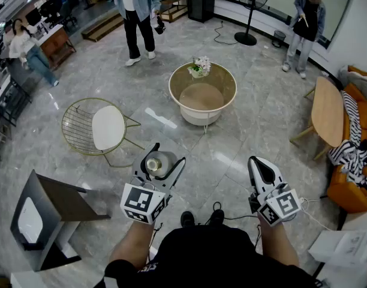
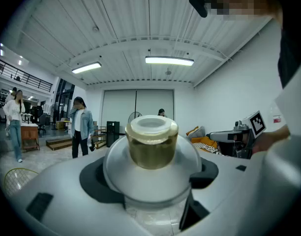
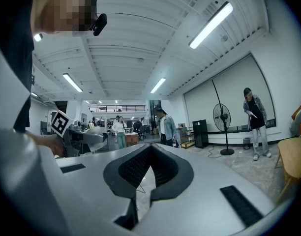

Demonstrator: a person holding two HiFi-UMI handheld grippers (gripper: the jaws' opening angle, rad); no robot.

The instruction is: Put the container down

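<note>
The container (image 1: 159,163) is a rounded clear jar with a yellowish neck and a white cap. It hangs above the grey marble floor, with my left gripper (image 1: 164,159) shut on it. In the left gripper view the container (image 2: 150,146) fills the middle, and the jaws of the left gripper (image 2: 150,178) hold its wide body from both sides. My right gripper (image 1: 259,167) is at the right, also off the floor. In the right gripper view the right gripper (image 3: 150,150) is shut with nothing in it.
A round glass-topped table (image 1: 219,75) with a flower pot (image 1: 200,68) stands ahead. A wire chair (image 1: 99,126) is at the left, a grey stand (image 1: 48,212) at the near left. A wooden table (image 1: 327,110) and sofa (image 1: 354,161) are at the right. Several people stand far off.
</note>
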